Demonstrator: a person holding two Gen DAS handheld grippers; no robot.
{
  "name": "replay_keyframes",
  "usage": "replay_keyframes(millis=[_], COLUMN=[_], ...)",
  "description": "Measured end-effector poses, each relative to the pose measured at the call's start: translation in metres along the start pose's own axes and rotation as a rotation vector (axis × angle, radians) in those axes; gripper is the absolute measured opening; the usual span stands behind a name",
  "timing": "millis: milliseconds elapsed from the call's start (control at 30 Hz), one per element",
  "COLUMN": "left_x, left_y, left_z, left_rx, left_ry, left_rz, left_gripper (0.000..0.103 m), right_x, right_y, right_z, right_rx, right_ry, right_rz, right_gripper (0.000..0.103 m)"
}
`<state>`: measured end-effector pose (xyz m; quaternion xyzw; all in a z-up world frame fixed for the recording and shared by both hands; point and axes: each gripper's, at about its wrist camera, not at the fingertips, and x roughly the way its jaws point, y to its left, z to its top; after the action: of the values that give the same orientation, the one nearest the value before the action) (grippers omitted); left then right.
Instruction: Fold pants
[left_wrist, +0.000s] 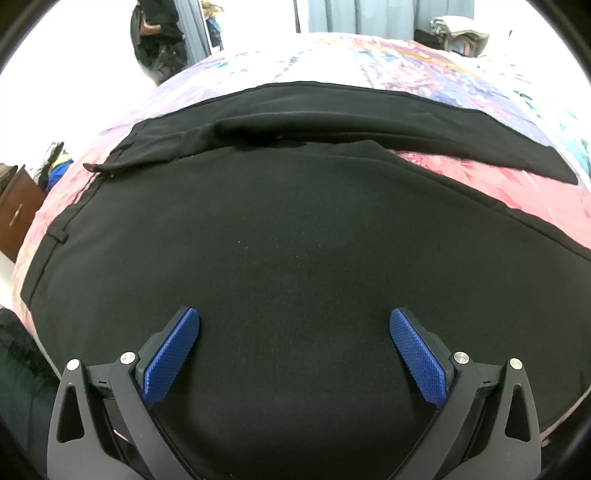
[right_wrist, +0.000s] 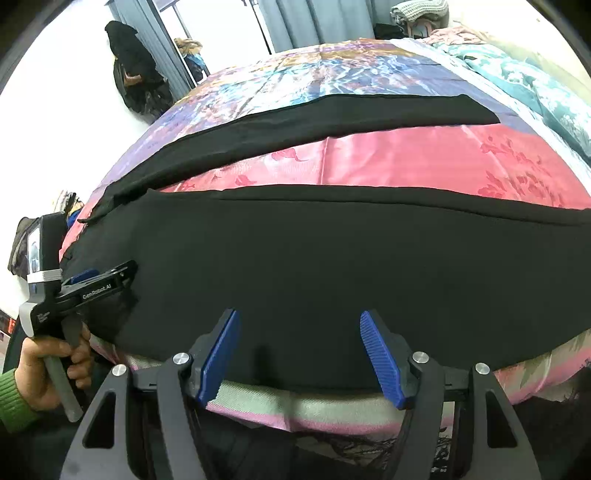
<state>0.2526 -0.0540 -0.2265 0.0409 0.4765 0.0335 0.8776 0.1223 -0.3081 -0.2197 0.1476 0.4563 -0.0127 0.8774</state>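
Note:
Black pants (left_wrist: 280, 236) lie spread flat on a bed, waistband to the left, the two legs running to the right and apart from each other. My left gripper (left_wrist: 294, 317) is open and empty, just above the near leg close to the waist. In the right wrist view the pants (right_wrist: 332, 266) fill the middle, the near leg along the bed's front edge, the far leg (right_wrist: 332, 122) behind it. My right gripper (right_wrist: 300, 319) is open and empty over the near leg's front edge. The left gripper (right_wrist: 96, 280) shows at the left, held in a hand.
The bed has a pink, purple and blue floral cover (right_wrist: 406, 158). A wooden cabinet (left_wrist: 14, 210) stands at the left. A person in black (right_wrist: 133, 70) stands by a mirror at the back. Folded blankets (left_wrist: 458, 27) sit at the far right.

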Motion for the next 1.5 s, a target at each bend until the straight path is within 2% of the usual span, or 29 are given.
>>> replay_keyframes(millis=[167, 333, 400, 500, 633, 700, 767, 867, 900, 1000, 1033, 1067, 1100, 1133, 1200, 1267, 1400, 1500], left_x=[-0.001, -0.005, -0.007, -0.014, -0.017, -0.01, 0.008, 0.046, 0.06, 0.117, 0.131, 0.129, 0.127, 0.127, 0.128, 0.128, 0.128, 0.129], left_y=[-0.001, 0.002, 0.002, 0.003, 0.004, 0.0, -0.008, -0.009, -0.008, 0.006, 0.013, 0.023, 0.027, 0.029, 0.026, 0.024, 0.023, 0.028], left_z=[-0.001, 0.006, 0.016, 0.051, 0.121, 0.152, 0.18, 0.202, 0.205, 0.197, 0.188, 0.181, 0.177, 0.176, 0.176, 0.176, 0.173, 0.17], left_rx=[-0.021, -0.049, -0.046, -0.072, -0.113, -0.102, -0.051, -0.016, -0.021, -0.043, -0.066, -0.134, -0.158, -0.166, -0.162, -0.156, -0.153, -0.157], left_ry=[0.013, 0.087, 0.112, 0.064, -0.035, -0.074, -0.103, -0.1, -0.083, 0.047, 0.061, 0.002, -0.018, -0.024, -0.028, -0.037, -0.052, -0.064], left_rz=[0.015, 0.003, -0.024, -0.059, -0.071, -0.065, -0.014, 0.081, 0.107, 0.187, 0.155, 0.09, 0.062, 0.048, 0.051, 0.061, 0.066, 0.06], left_gripper=[0.102, 0.102, 0.102, 0.102, 0.102, 0.102, 0.102, 0.102, 0.102, 0.103, 0.102, 0.102, 0.103, 0.103, 0.103, 0.103, 0.103, 0.103], right_x=[0.0, 0.005, 0.006, 0.007, 0.01, 0.011, 0.013, 0.015, 0.016, 0.022, 0.028, 0.032, 0.038, 0.046, 0.066, 0.1, 0.171, 0.21], right_y=[0.001, 0.0, -0.002, -0.004, -0.007, -0.008, -0.011, -0.021, -0.026, -0.033, -0.034, -0.034, -0.033, -0.03, -0.017, -0.002, 0.005, -0.032], right_z=[0.001, 0.0, 0.001, 0.003, 0.005, 0.006, 0.008, 0.021, 0.031, 0.072, 0.093, 0.111, 0.135, 0.159, 0.202, 0.24, 0.281, 0.29], right_rx=[-0.014, -0.007, 0.0, 0.011, 0.028, 0.033, 0.042, 0.081, 0.096, 0.067, 0.043, 0.029, 0.011, -0.006, -0.052, -0.128, -0.268, -0.317], right_ry=[-0.012, 0.001, 0.0, -0.004, -0.003, -0.005, -0.006, -0.009, -0.012, -0.038, -0.044, -0.052, -0.066, -0.083, -0.103, -0.085, 0.009, 0.096], right_rz=[0.011, 0.029, 0.035, 0.038, 0.044, 0.045, 0.044, 0.059, 0.068, 0.062, 0.06, 0.069, 0.094, 0.116, 0.138, 0.14, 0.07, 0.002], right_gripper=[0.068, 0.068, 0.068, 0.068, 0.068, 0.068, 0.068, 0.068, 0.068, 0.068, 0.068, 0.068, 0.07, 0.077, 0.087, 0.088, 0.088, 0.086])
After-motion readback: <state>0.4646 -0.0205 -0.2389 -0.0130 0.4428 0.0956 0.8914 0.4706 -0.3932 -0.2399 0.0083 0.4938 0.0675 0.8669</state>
